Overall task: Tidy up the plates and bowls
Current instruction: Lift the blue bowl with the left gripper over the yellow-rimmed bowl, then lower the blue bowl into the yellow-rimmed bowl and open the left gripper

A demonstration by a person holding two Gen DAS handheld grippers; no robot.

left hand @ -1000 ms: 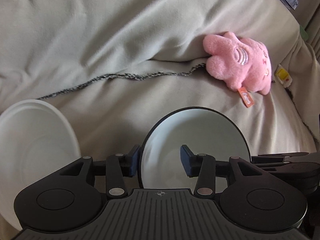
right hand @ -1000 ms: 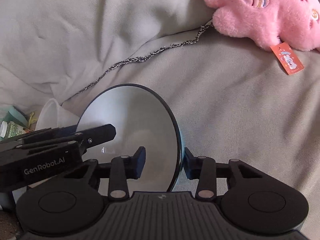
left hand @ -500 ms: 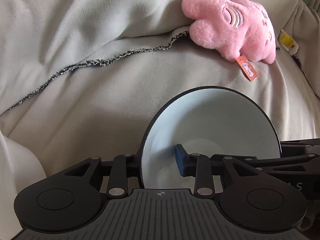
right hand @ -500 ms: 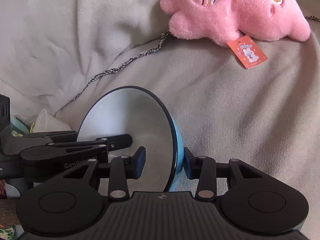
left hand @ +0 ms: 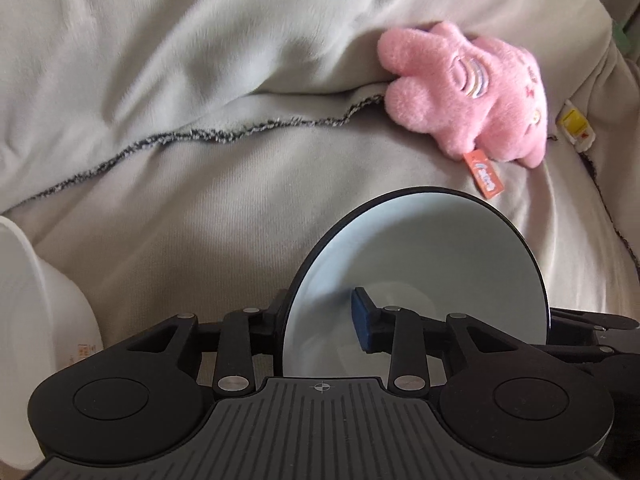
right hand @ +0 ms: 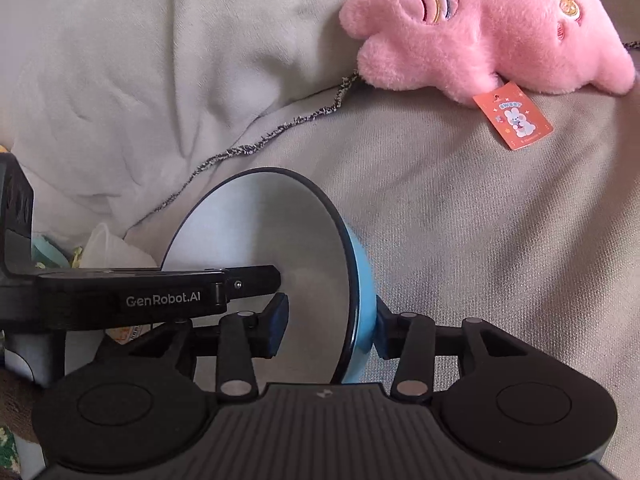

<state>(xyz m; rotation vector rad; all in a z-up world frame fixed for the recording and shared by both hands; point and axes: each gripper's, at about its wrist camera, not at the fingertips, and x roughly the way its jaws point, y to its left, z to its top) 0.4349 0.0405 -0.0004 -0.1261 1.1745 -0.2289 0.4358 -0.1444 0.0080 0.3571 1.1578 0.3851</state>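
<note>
A blue bowl (left hand: 420, 264) with a dark rim and pale inside stands tilted on edge over the beige blanket. My left gripper (left hand: 320, 320) is shut on its wall: one pad lies inside the bowl, the other finger is hidden behind the rim. From the other side my right gripper (right hand: 330, 324) straddles the same blue bowl (right hand: 260, 240). Its jaws are opening, one pad inside and one by the blue outer wall. A white bowl (left hand: 32, 300) lies at the left edge of the left wrist view.
A pink plush toy (left hand: 468, 92) with an orange tag (right hand: 514, 120) lies on the folded blanket (left hand: 200, 60) beyond the bowl. A small yellow and white item (left hand: 574, 128) sits right of the toy. Crumpled clear plastic (right hand: 108, 248) and clutter lie at the left.
My left gripper's jaws narrowed onto the blue bowl's wall. Both grippers and the bowl shifted, so the white bowl slid toward the left edge. The right jaws have widened slightly.
</note>
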